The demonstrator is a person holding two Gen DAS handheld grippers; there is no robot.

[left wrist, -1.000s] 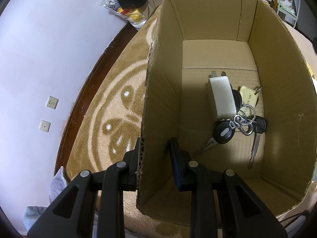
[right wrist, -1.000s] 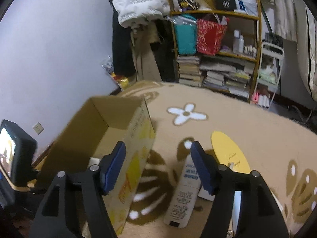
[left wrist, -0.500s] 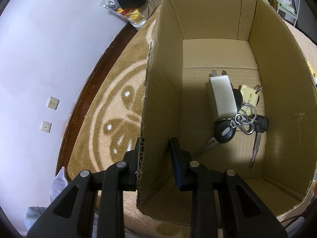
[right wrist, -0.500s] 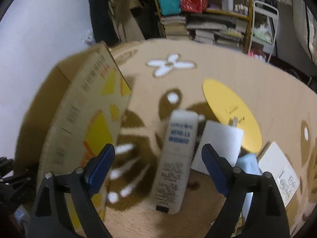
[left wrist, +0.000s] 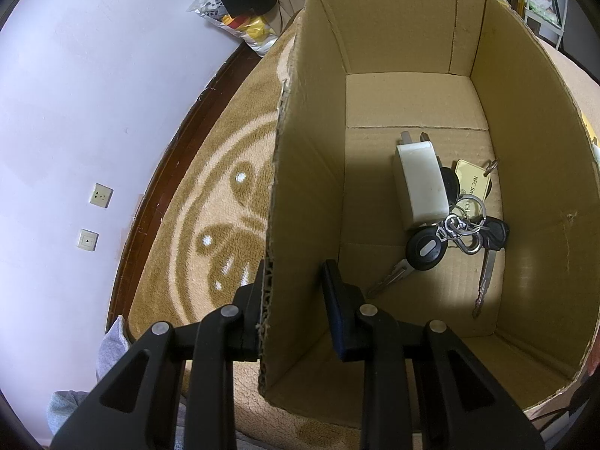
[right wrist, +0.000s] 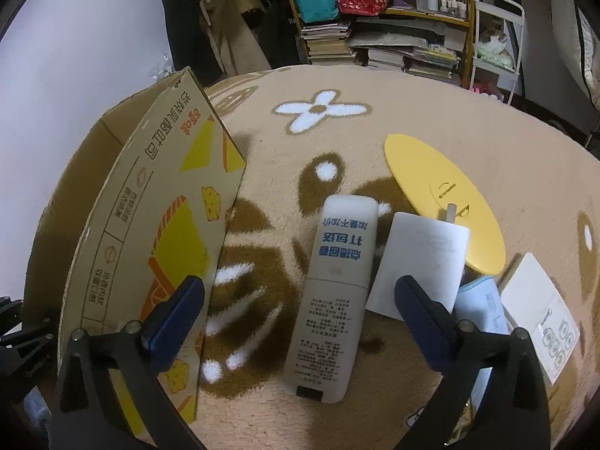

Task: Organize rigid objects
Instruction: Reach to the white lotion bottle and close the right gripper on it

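— Since a second ago, what had moved?

— Only the right tool (right wrist: 300,307). It had tipped down from the shelves toward the carpet (right wrist: 431,120), and its jaws stood wider than before, empty, over the long white box (right wrist: 333,292) with blue print. The left tool (left wrist: 296,300) had stayed put.

— Holding what?

— The near-left wall of the cardboard box (left wrist: 532,195): one finger pressed outside, the other inside, set narrow astride the cardboard edge.

— And the things themselves?

— Inside the cardboard box lay a white charger (left wrist: 420,187) on a bunch of keys (left wrist: 453,232), toward the right wall. Out on the carpet, the long white box lay beside the cardboard box, with a white card (right wrist: 420,262) touching its right side, and a yellow disc (right wrist: 442,195) behind that.
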